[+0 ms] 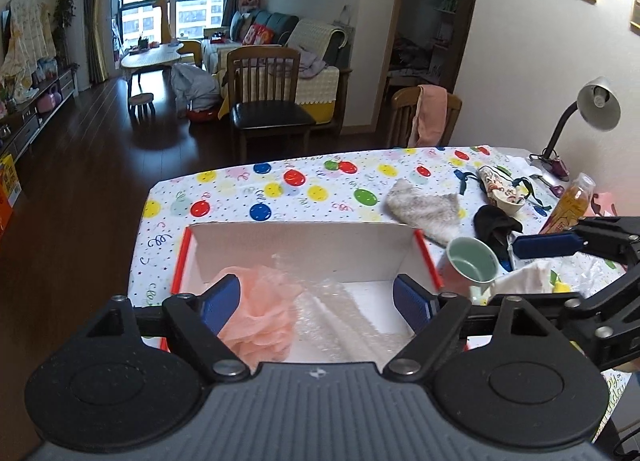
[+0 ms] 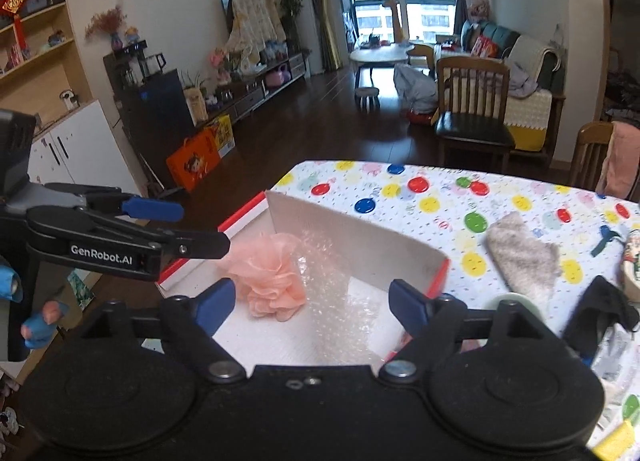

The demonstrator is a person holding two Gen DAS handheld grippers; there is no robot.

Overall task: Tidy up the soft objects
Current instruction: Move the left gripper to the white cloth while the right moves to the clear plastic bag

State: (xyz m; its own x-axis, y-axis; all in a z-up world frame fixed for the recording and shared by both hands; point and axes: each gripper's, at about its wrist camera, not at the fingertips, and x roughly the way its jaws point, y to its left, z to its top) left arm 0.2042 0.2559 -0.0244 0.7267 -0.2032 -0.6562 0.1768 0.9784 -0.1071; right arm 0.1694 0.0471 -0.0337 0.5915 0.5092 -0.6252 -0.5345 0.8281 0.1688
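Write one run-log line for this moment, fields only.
left gripper: open, empty | right gripper: open, empty | pink mesh puff: in box | bubble wrap: in box | grey cloth: on table

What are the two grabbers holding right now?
Nothing. Both the left gripper and right gripper are open above the white cardboard box.

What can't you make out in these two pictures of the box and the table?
- Box near wall: both views, hidden behind the tool bodies.
- Green cup: right wrist view, mostly behind the right tool.
- Bottle label: left wrist view, too small.
- Black cloth: right wrist view, blurred.
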